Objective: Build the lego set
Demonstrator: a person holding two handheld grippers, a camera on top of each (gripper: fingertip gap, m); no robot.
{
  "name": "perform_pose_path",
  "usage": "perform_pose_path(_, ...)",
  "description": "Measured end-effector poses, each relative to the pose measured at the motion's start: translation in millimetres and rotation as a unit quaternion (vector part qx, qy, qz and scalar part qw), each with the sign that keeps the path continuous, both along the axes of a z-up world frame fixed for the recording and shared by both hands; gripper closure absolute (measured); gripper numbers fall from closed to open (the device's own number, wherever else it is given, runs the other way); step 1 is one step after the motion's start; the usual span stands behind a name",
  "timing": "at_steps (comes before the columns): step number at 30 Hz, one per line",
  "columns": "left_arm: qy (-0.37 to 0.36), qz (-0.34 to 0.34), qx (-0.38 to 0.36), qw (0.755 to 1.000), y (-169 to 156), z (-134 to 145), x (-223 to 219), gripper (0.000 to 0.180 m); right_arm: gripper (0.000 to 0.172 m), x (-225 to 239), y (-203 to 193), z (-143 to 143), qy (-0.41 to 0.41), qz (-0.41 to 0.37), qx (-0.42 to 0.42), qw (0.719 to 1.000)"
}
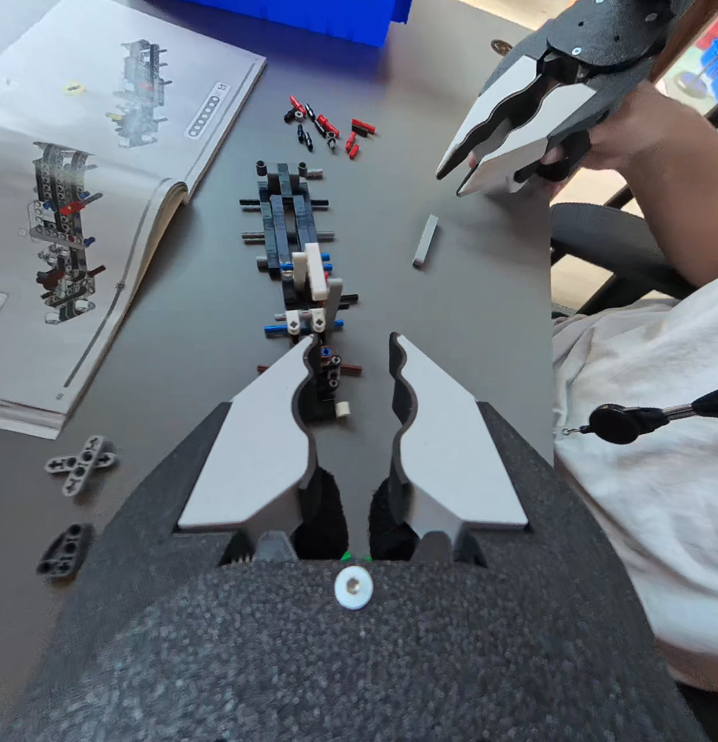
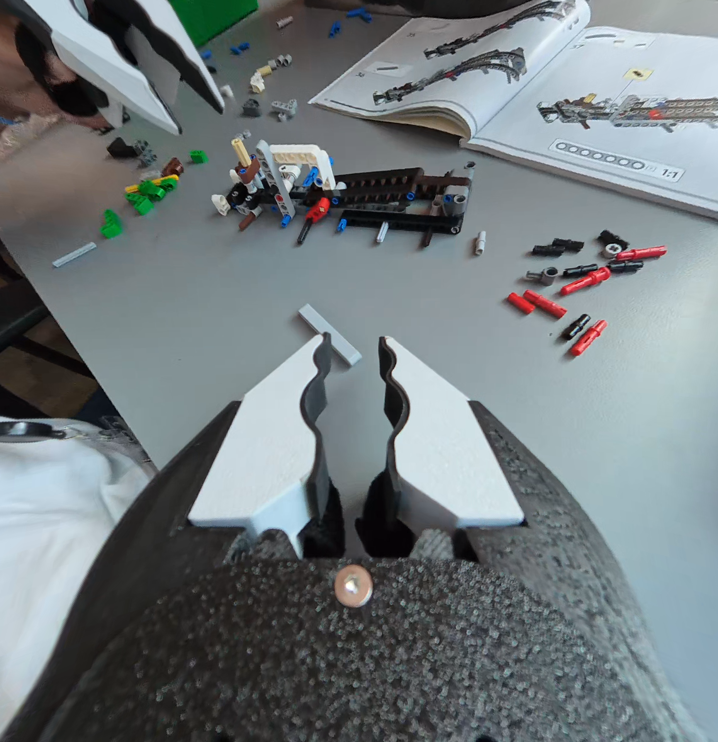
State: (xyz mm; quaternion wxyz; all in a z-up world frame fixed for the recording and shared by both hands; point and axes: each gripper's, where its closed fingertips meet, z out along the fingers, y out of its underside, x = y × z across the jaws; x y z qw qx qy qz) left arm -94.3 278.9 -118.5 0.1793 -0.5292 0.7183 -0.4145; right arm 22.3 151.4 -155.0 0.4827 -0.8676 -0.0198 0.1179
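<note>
A long brick-built model (image 1: 293, 225) of dark beams, white and grey parts and blue pins lies on the grey table (image 1: 477, 313). My left gripper (image 1: 354, 337) is open and empty. It hovers over the model's near end, which shows beside its left finger (image 1: 269, 421). The right wrist view shows it raised at the upper left (image 2: 200, 120). My right gripper (image 2: 355, 337) is open and empty above a light grey flat tile (image 2: 311, 317). The tile lies on the table, partly under its left fingertip. The left wrist view shows this gripper (image 1: 449, 185) above the tile (image 1: 426, 240).
An open instruction booklet (image 1: 108, 140) lies left of the model. Red and black pins (image 1: 329, 124) lie beyond it. Grey cross pieces (image 1: 82, 463) and green parts (image 2: 148, 192) lie loose. A blue box (image 1: 309, 20) stands behind. A person in a white shirt (image 1: 650, 482) sits at the table's edge. Tip to tip, the grippers are about 20 centimetres apart.
</note>
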Motion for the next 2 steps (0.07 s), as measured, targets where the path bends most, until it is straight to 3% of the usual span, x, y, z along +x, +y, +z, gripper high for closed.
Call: perform_pose_path(2,-0.008,0.031,-0.013,0.999,-18,3,-2,0.150,0.149,2,-2,5,0.016,0.001,0.002,1.000)
